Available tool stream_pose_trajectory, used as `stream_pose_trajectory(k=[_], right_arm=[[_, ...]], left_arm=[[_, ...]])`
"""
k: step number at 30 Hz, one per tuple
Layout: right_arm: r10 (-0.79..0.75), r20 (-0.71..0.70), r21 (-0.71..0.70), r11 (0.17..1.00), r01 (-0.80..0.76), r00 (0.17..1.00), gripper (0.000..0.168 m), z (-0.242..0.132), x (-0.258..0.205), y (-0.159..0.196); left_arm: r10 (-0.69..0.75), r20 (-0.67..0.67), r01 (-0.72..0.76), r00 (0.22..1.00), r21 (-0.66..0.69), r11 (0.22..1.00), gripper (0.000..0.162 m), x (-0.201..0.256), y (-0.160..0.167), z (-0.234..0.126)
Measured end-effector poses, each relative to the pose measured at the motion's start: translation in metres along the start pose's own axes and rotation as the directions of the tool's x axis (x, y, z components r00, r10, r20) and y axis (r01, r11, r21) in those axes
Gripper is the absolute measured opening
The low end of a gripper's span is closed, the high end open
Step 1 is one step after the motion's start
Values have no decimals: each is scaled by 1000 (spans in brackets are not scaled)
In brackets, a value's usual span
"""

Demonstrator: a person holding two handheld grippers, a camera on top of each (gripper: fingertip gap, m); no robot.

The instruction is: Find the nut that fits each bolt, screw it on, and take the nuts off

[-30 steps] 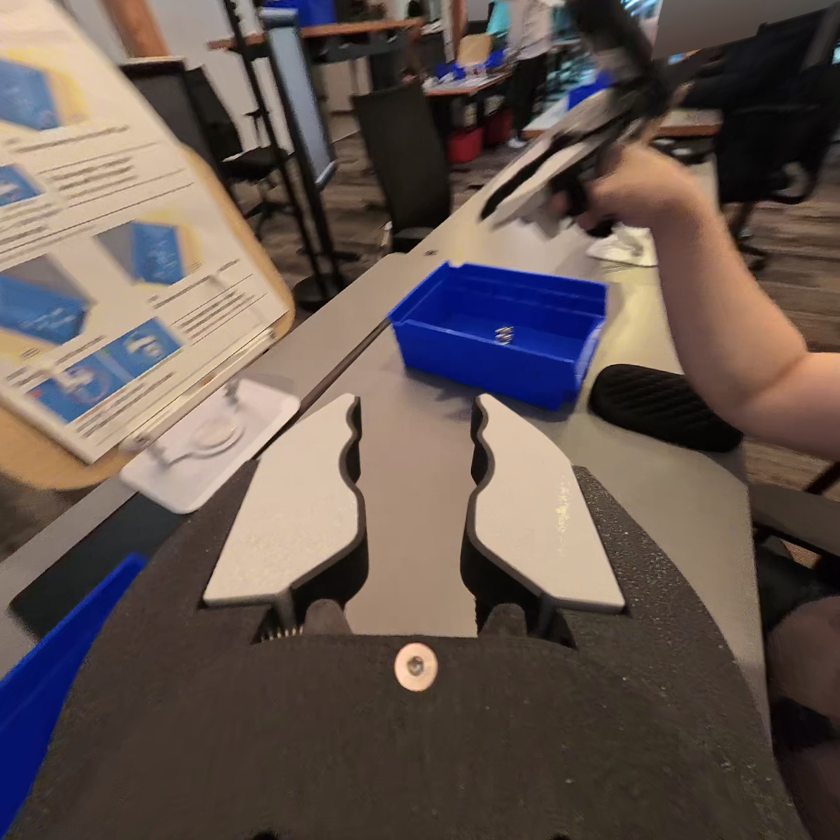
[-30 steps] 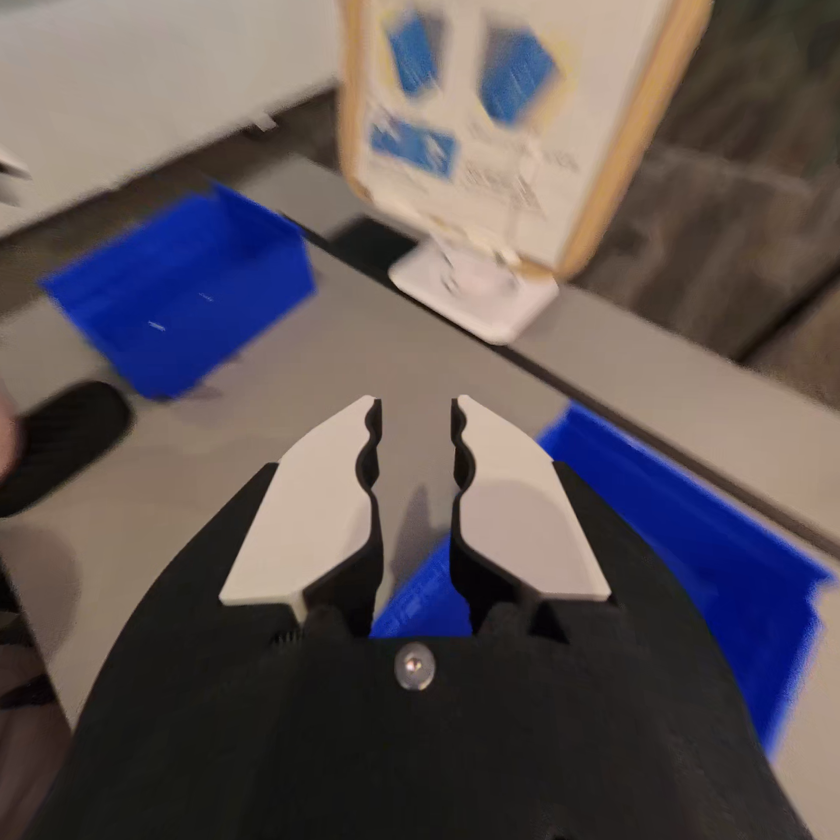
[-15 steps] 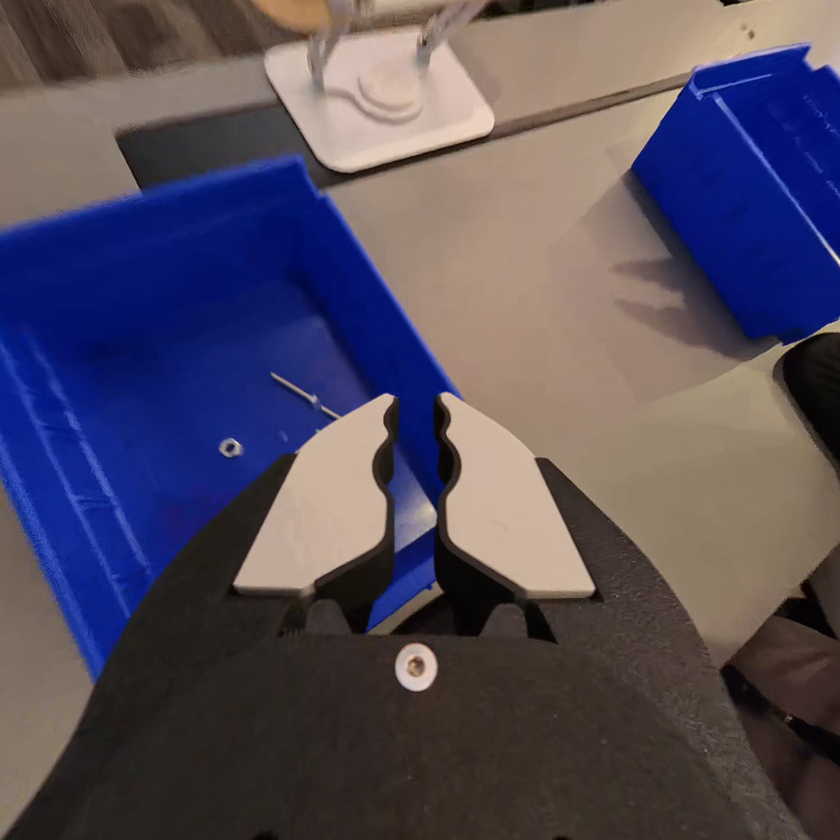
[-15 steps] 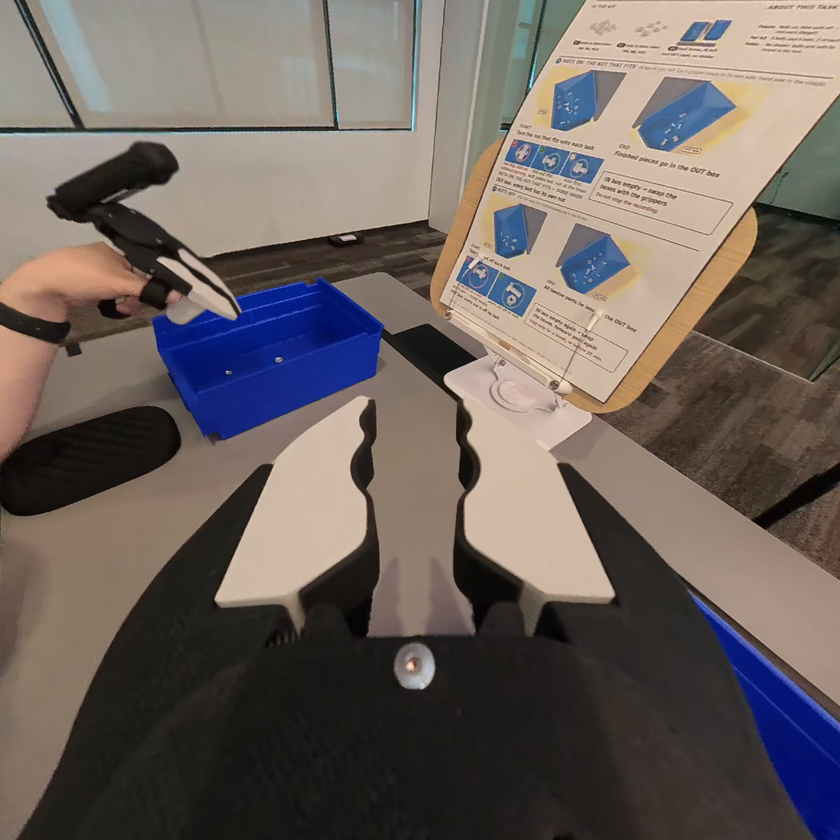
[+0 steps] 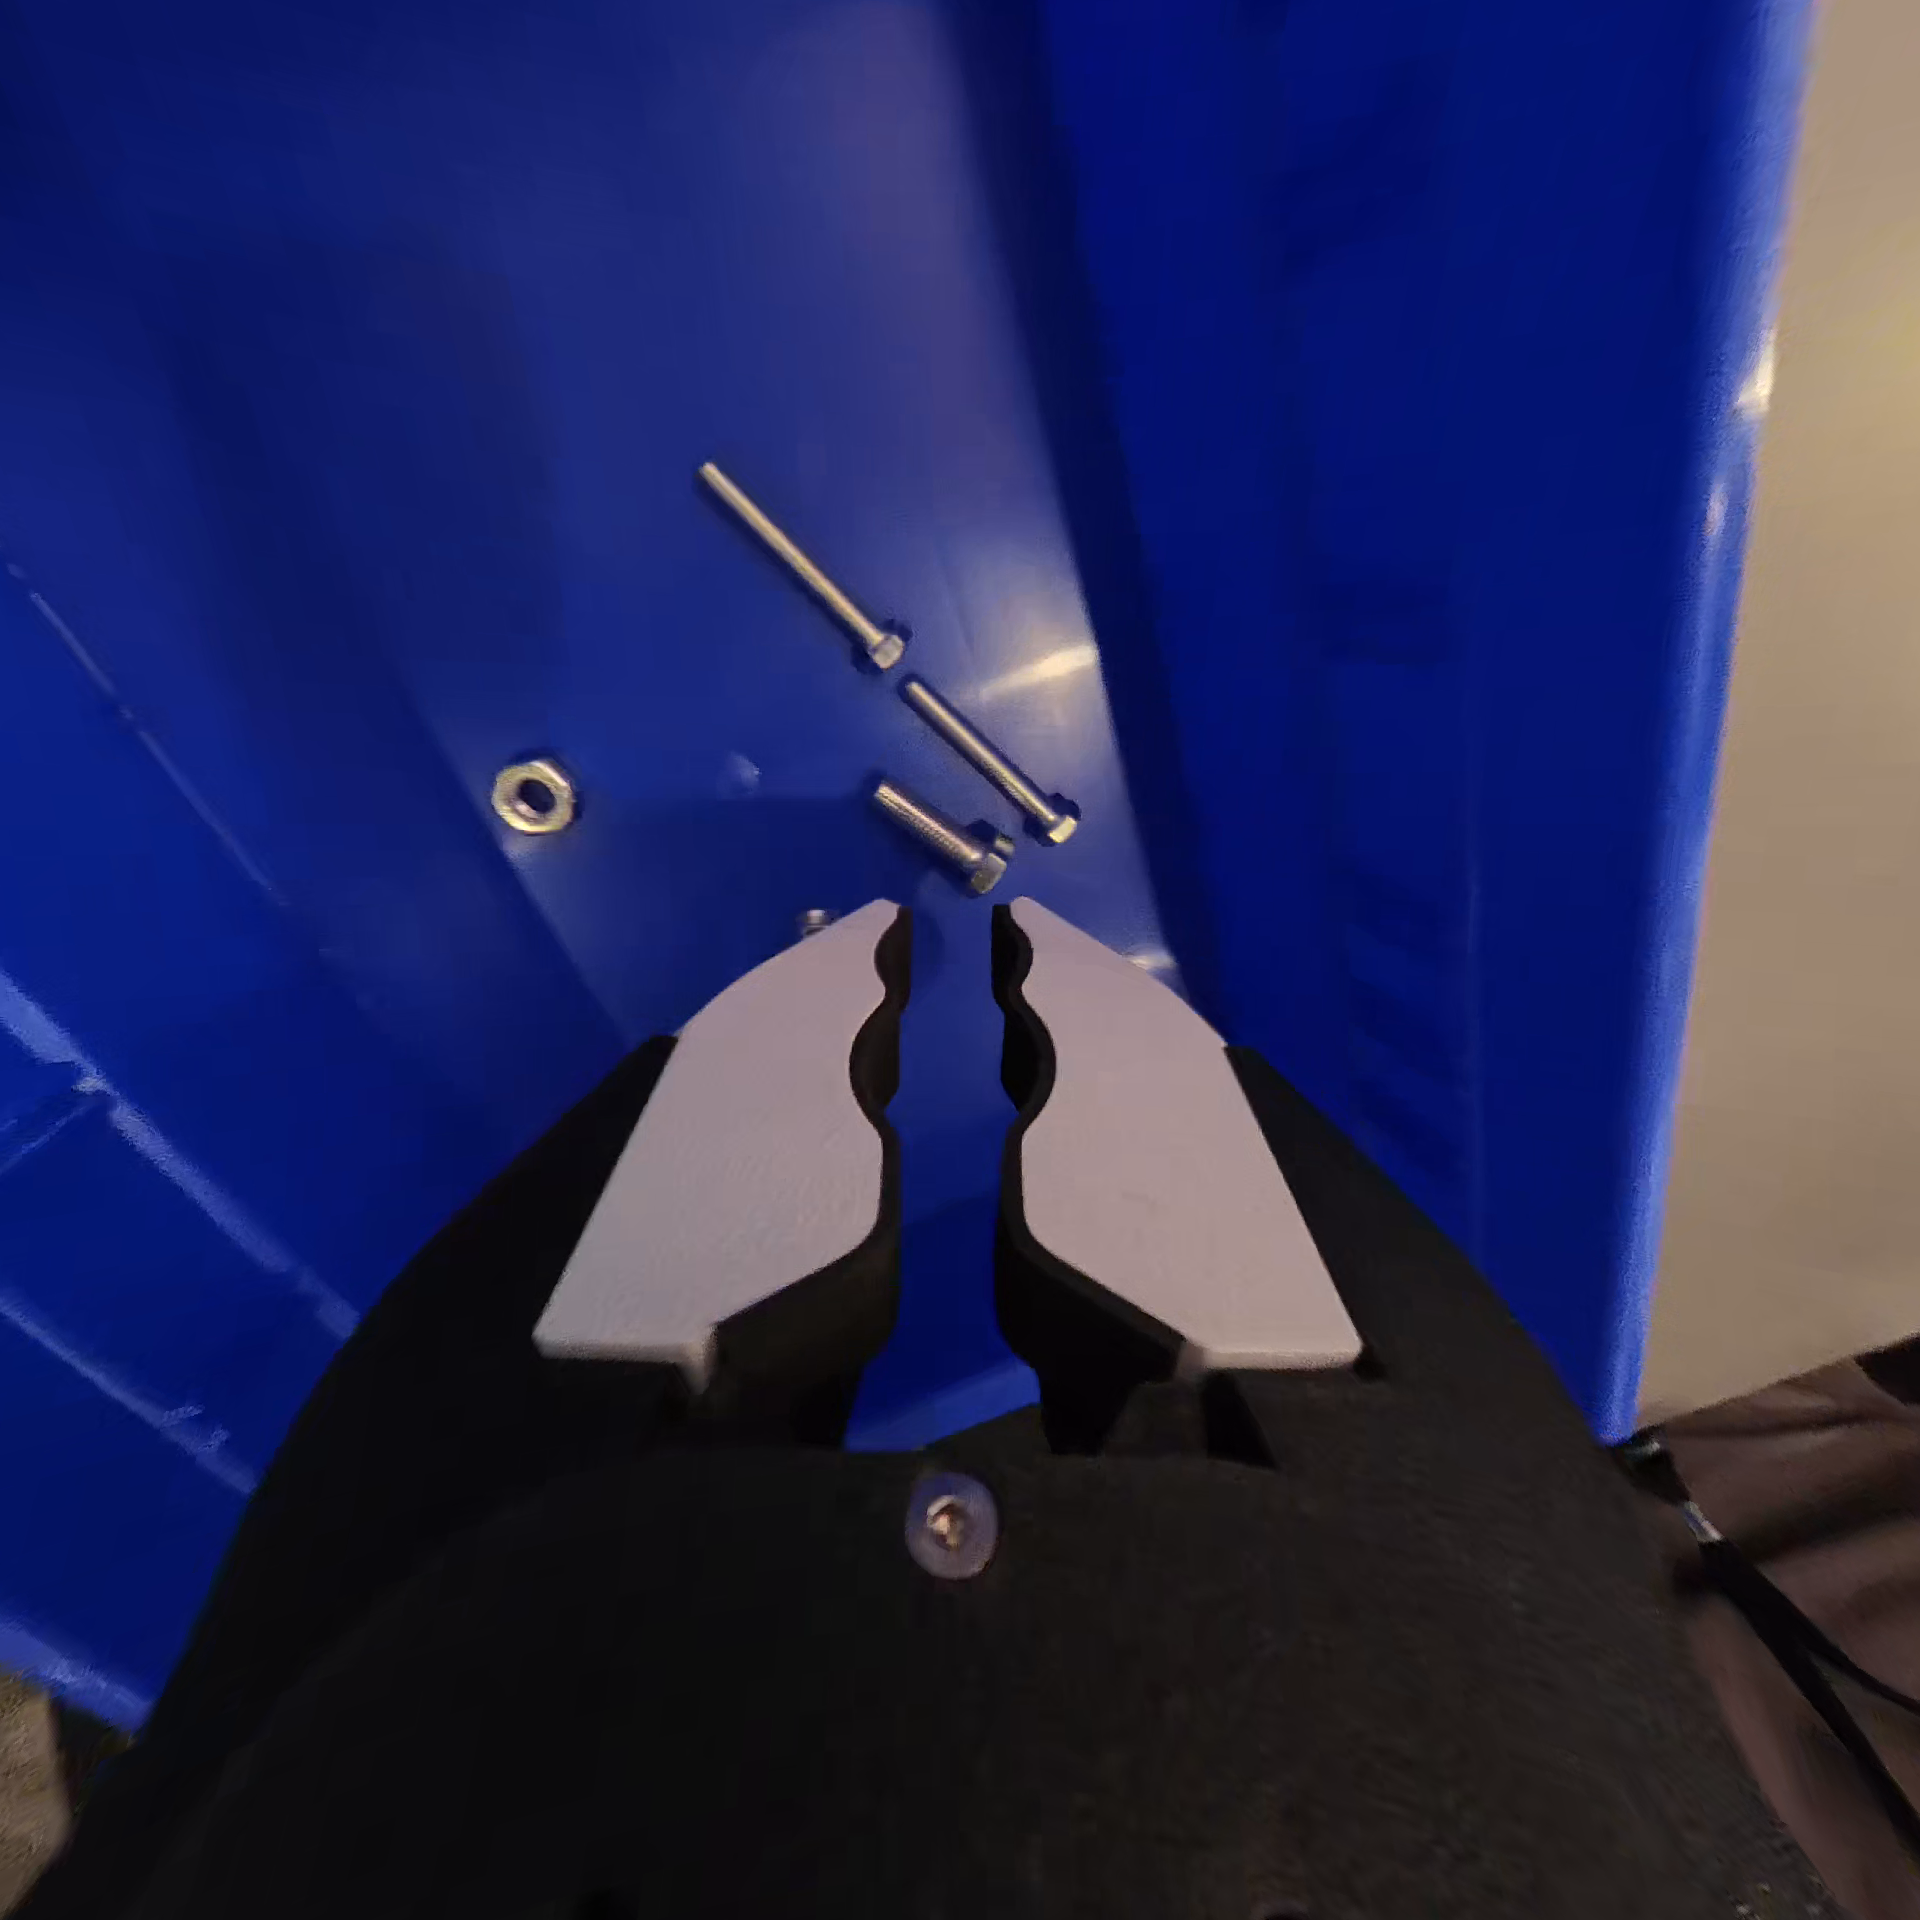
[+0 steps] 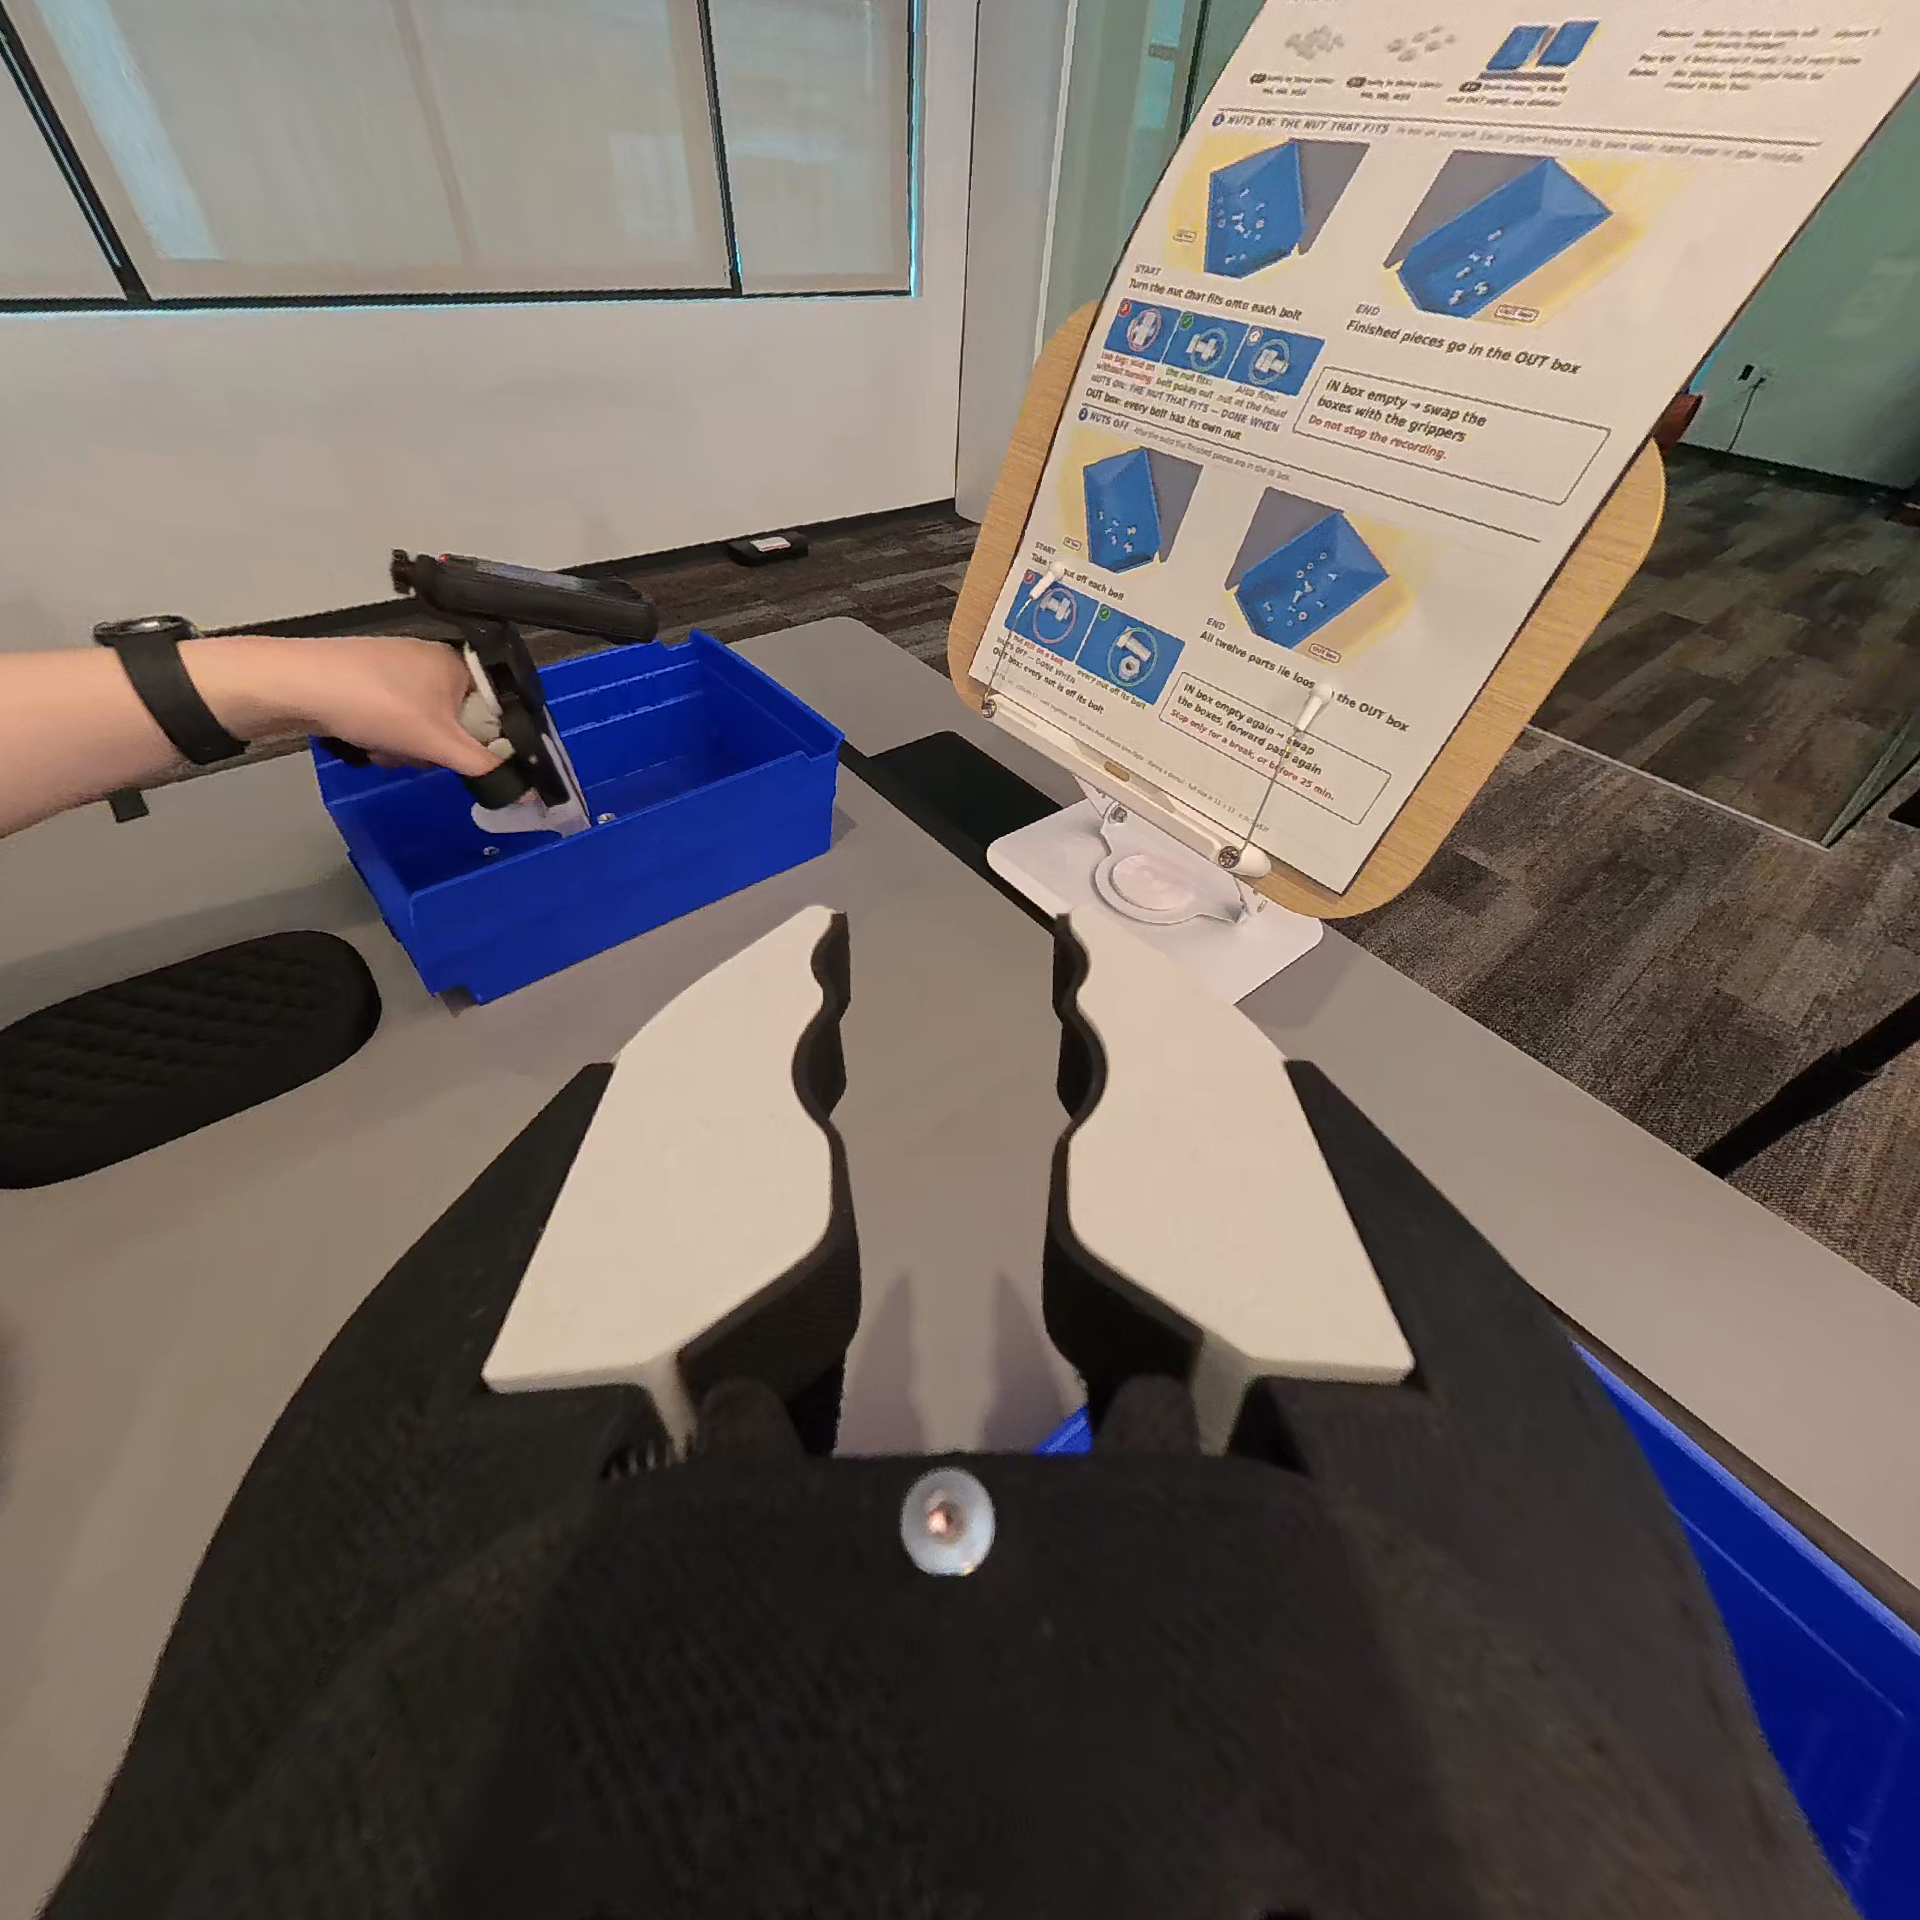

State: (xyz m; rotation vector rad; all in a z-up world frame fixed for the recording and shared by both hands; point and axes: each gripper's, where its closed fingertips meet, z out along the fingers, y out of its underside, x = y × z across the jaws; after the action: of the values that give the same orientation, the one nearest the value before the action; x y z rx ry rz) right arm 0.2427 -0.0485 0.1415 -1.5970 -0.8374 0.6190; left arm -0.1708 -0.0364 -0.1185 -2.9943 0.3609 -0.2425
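Observation:
My left gripper [image 5: 951, 914] is low inside a blue bin [image 5: 1351, 520], open by a narrow gap and empty. Just past its tips lies a short thick bolt [image 5: 940, 852]. A medium bolt [image 5: 987, 764] and a long thin bolt [image 5: 800, 566] lie beyond it. A loose nut [image 5: 535, 798] lies to the left. A small metal part [image 5: 816, 920] peeks out beside the left finger. My right gripper [image 6: 945, 925] is open and empty above the grey table [image 6: 312, 1299]. The right wrist view shows the left gripper [image 6: 551, 816] reaching into that bin [image 6: 623, 883].
An instruction board on a white stand [image 6: 1351, 416] stands at the table's far edge. A black padded rest [image 6: 177, 1039] lies left of the bin. A second blue bin [image 6: 1766, 1558] sits under my right gripper at lower right. A hand with a black wristband [image 6: 166, 686] holds the left gripper. The grippers' ends are close to 50 cm from one another. To reach the loose nut [image 5: 535, 798] in a straight line is about 7 cm for my left fingers, about 55 cm for my right.
My left gripper swung from facing across the table to down into the blue bin, close to the bolts, and its jaws narrowed. My right gripper tilted up and its jaws widened a little.

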Motion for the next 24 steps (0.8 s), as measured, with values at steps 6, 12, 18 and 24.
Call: stream_pose_trajectory(k=[6,12,18,24], right_arm=[[-31,-8,-13,999,30,1000,39,0,-2,1],[-41,-5,-21,999,41,999,39,1,-2,1],[-68,-11,-50,996,68,998,39,3,-3,5],[-94,-13,-79,993,93,995,39,7,-3,10]], left_arm=[[-61,19,61,998,-39,997,18,-1,-3,12],[-127,10,127,992,-52,990,18,1,-7,26],[-119,72,126,990,-95,987,16,-4,-5,33],[-86,90,97,992,-119,988,13,-4,-1,34]])
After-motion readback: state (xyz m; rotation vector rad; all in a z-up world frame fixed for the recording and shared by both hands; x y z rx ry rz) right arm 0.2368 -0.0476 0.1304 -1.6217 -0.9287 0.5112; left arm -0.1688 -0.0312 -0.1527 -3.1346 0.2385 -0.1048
